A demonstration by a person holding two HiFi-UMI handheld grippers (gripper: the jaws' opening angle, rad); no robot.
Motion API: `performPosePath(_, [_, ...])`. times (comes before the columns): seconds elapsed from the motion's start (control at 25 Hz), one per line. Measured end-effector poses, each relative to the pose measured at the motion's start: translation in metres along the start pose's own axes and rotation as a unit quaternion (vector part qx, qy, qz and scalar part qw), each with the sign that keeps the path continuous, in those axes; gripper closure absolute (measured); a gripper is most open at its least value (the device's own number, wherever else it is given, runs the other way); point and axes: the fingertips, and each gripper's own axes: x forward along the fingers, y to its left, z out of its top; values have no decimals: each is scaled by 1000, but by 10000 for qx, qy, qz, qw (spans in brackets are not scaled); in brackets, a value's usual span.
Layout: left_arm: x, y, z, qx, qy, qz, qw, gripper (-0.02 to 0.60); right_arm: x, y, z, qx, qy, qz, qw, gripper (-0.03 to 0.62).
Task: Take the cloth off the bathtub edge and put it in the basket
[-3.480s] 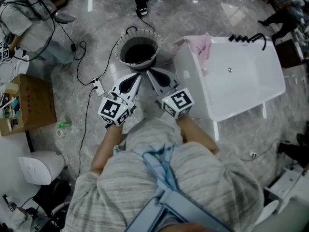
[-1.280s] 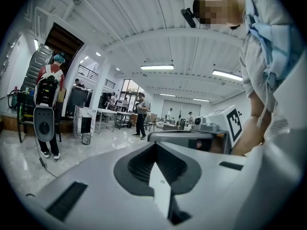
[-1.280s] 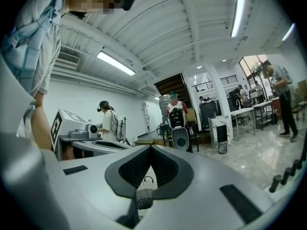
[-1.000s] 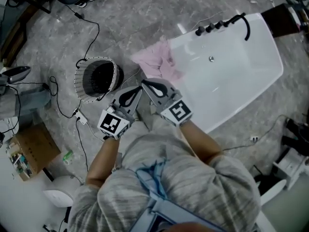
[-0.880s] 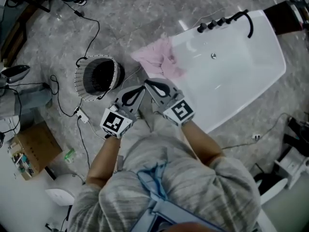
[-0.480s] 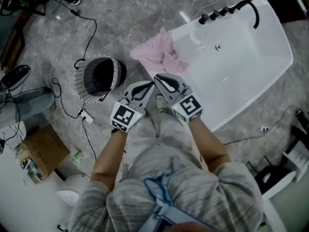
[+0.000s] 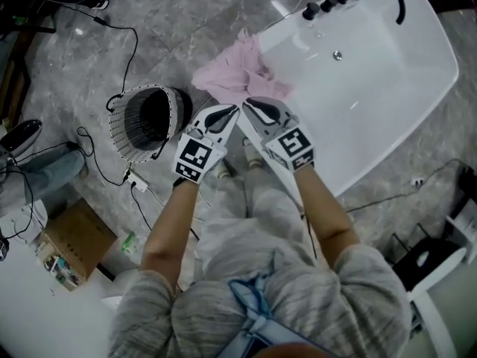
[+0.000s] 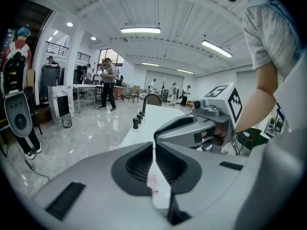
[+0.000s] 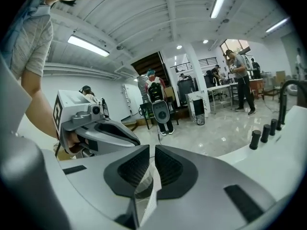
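grey marbled stone floor (image 7: pixel 186 21), polished and glossy, fills the head view. the white, smooth, glossy bathtub (image 7: pixel 387 73), a rounded rectangle, lies at the far right, with a row of black knobs and a curved black spout (image 7: pixel 326 6) along its far rim. the round basket (image 7: pixel 127 136), a dark mesh drum with a pale scalloped rim, stands on the floor to the left, well apart from the tub. the soft pink cloth (image 7: pixel 231 77) is crumpled in folds over the tub's near left corner, spilling from the edge down towards the floor, between the basket and the basin.

the left gripper (image 7: pixel 232 110) and right gripper (image 7: pixel 249 103), grey moulded plastic with dark ribbed pads and a black-and-white marker cube on each, point side by side at the cloth's near hem. both have their jaws pressed together with nothing clamped between them. whether the tips touch the cloth cannot be told. thin black cables (image 7: pixel 134 36) trail over the floor at the far left.
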Motion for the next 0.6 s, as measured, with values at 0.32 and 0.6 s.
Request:
performPosePath(0.32, [31, 37, -49, 144, 726, 0, 9973, 569, 32, -35, -57, -133, 823, -215, 9963, 549])
performPosePath(0.6, [45, 59, -94, 362, 1377, -59, 9898, 433, 58, -55, -100, -90, 1559, -259, 9874, 371])
